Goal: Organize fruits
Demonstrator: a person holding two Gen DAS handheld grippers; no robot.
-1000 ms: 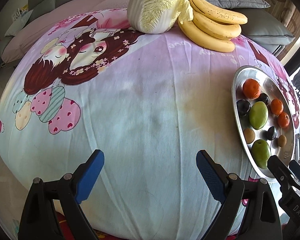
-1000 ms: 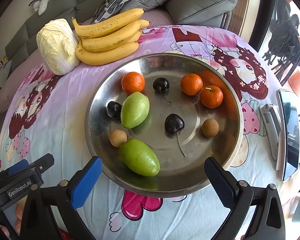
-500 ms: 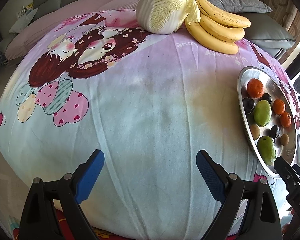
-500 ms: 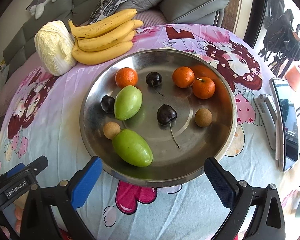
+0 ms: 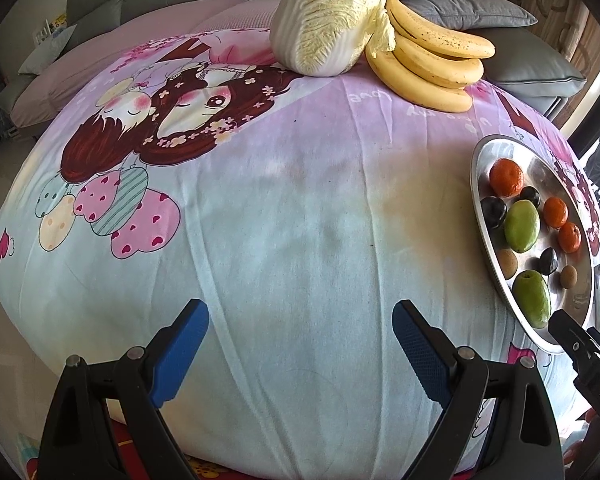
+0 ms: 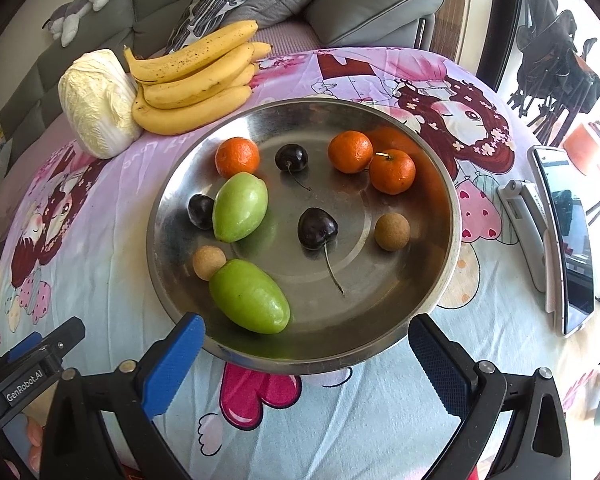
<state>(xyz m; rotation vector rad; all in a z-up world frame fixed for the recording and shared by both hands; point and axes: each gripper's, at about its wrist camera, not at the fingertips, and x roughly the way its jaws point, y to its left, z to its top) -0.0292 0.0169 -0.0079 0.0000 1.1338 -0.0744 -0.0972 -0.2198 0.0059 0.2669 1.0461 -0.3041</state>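
A steel tray [image 6: 440, 200] sits on the cartoon tablecloth [image 5: 300, 240], holding three oranges [image 6: 237, 157], three dark cherries [image 6: 317, 227], two green fruits [image 6: 249, 295] and two brown longans [image 6: 392, 231]. The left gripper [image 5: 300, 344] and the right gripper [image 6: 306, 356] both gape wide, empty, the right at the tray's near rim.

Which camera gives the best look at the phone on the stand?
The right wrist view: the phone shows in full at the right, beside the tray. The left wrist view shows only a sliver of its stand.
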